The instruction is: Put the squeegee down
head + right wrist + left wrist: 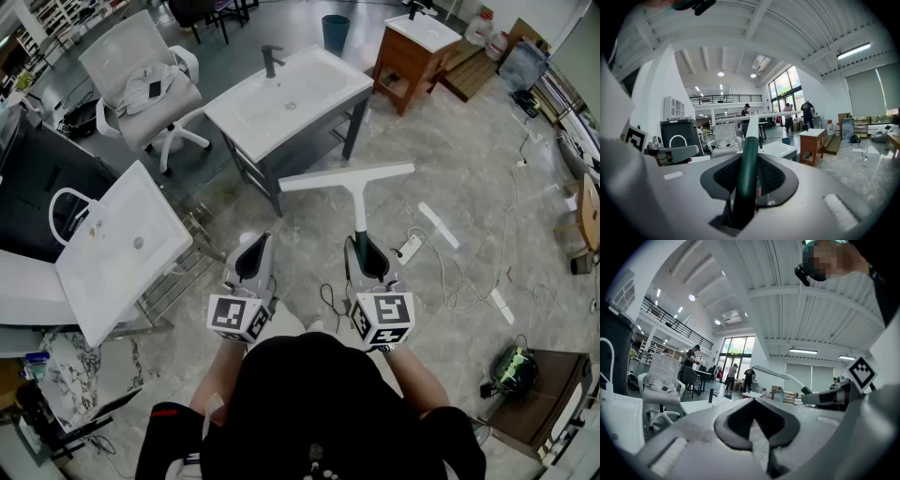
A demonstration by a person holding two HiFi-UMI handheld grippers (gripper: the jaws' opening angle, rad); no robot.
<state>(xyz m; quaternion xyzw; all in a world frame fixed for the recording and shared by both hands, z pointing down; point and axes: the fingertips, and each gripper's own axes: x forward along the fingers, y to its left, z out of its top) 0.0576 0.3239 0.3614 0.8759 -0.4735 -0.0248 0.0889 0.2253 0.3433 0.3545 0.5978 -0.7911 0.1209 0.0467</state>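
Left gripper [251, 255]: at 11 o'clock from the person, close in; jaws together with nothing between them, as the left gripper view [757, 425] also shows
Right gripper [361, 246]: at 1 o'clock, just beside the left one; jaws clamped on the dark green handle, confirmed in the right gripper view [747, 180]
Squeegee [358, 202]: handle runs out from the right gripper toward 12 o'clock; white blade [347, 176] sits crosswise at the far end, T-shaped; in the right gripper view the handle [749, 154] rises straight out of the jaws
Squeegee support: held in the air, touching no surface that I can see; grey floor [469, 187] below it
Power strip [410, 247]: on the floor at 1 o'clock, just past the right gripper, white cables trailing off toward 3 o'clock
Tilted basin [122, 244]: at 9 to 10 o'clock, leaning on a metal rack
Basin on stand [286, 98]: at 12 o'clock, beyond the blade, dark tap on its rear edge; apart from the blade
Office chair [141, 75]: at 11 o'clock, far
Wooden cabinet [412, 52]: at 1 o'clock, far, small basin on top
Done: nothing of the put-down shows yet
Left, by my judgement: pick a surface, lower the squeegee until it rests there, open the right jaws, draw clear
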